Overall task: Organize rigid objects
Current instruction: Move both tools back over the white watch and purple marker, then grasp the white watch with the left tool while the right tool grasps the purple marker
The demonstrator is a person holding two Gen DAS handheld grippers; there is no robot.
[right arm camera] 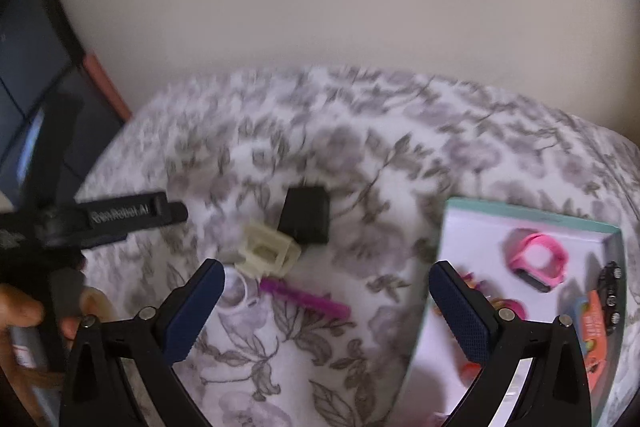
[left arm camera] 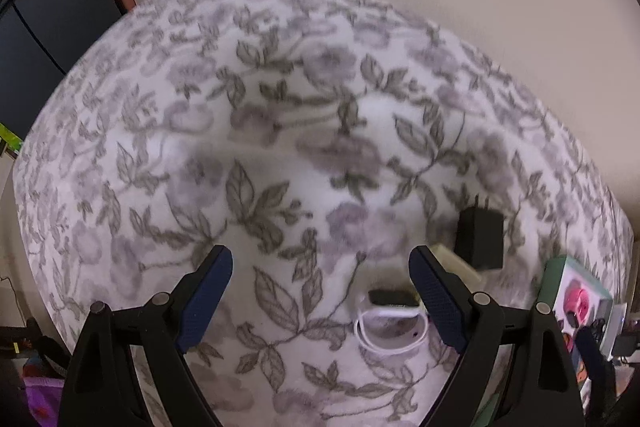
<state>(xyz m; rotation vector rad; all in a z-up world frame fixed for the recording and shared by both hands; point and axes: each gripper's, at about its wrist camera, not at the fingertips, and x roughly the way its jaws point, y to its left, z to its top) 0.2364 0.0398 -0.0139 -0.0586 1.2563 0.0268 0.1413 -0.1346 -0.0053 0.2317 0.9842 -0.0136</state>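
A black plug adapter (left arm camera: 480, 239) (right arm camera: 306, 213) lies on the floral blanket (left arm camera: 304, 131), touching a cream plastic frame (right arm camera: 268, 251) (left arm camera: 454, 261). Close by are a coiled white cable (left arm camera: 390, 333) (right arm camera: 240, 293), a small black piece (left arm camera: 390, 297) and a purple stick (right arm camera: 304, 298). My left gripper (left arm camera: 322, 261) hovers open over bare blanket, with the cable and the black piece just inside its right finger. My right gripper (right arm camera: 326, 273) is open too, above the purple stick, with nothing gripped. At its right stands a teal-rimmed white box (right arm camera: 476, 227) (left arm camera: 554, 279) holding a pink watch band (right arm camera: 538, 261).
The box also holds a black item (right arm camera: 610, 291) and orange pieces (right arm camera: 596, 319). A finger of the left gripper (right arm camera: 132, 213) and a person's hand (right arm camera: 20, 311) show at the far left. A beige wall (right arm camera: 320, 7) backs the bed; dark furniture (left arm camera: 36, 39) stands on the left.
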